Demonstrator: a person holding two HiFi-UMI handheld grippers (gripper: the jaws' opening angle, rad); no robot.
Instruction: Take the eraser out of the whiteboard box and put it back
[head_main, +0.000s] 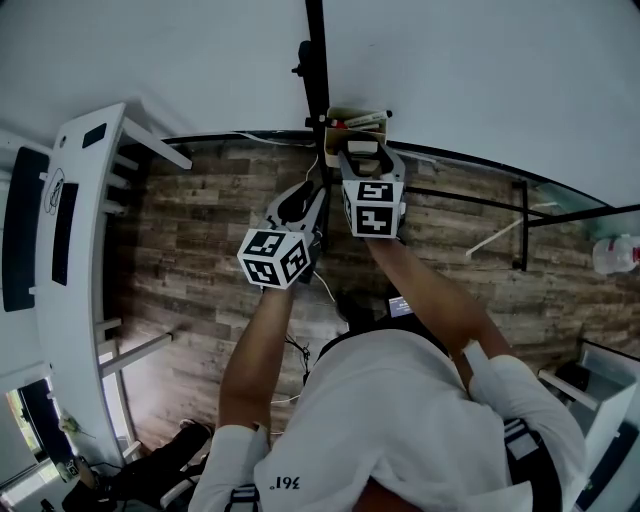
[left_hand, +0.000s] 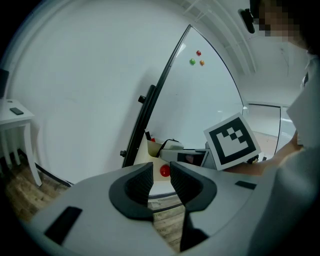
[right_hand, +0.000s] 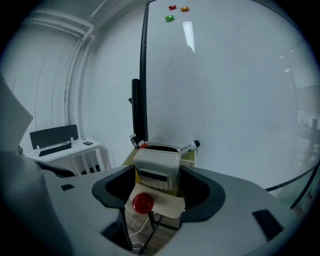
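Observation:
A cream box (right_hand: 190, 159) hangs at the bottom edge of the whiteboard (right_hand: 225, 90), with markers (right_hand: 189, 146) sticking out of it. My right gripper (right_hand: 156, 176) is shut on the white-and-grey eraser (right_hand: 156, 169), which stands upright at the box's mouth, just above a red magnet (right_hand: 144, 202) on the box front. In the head view the right gripper (head_main: 360, 152) reaches to the box (head_main: 355, 120). My left gripper (head_main: 300, 205) hangs back to the left of it. In its own view its jaws (left_hand: 161, 172) stand a narrow gap apart with nothing between them.
A black upright of the whiteboard frame (right_hand: 142, 75) runs just left of the box. Three coloured magnets (right_hand: 170, 18) sit high on the board. A white desk (head_main: 70, 250) stands at the left, and black stand legs (head_main: 520, 225) cross the wood floor at the right.

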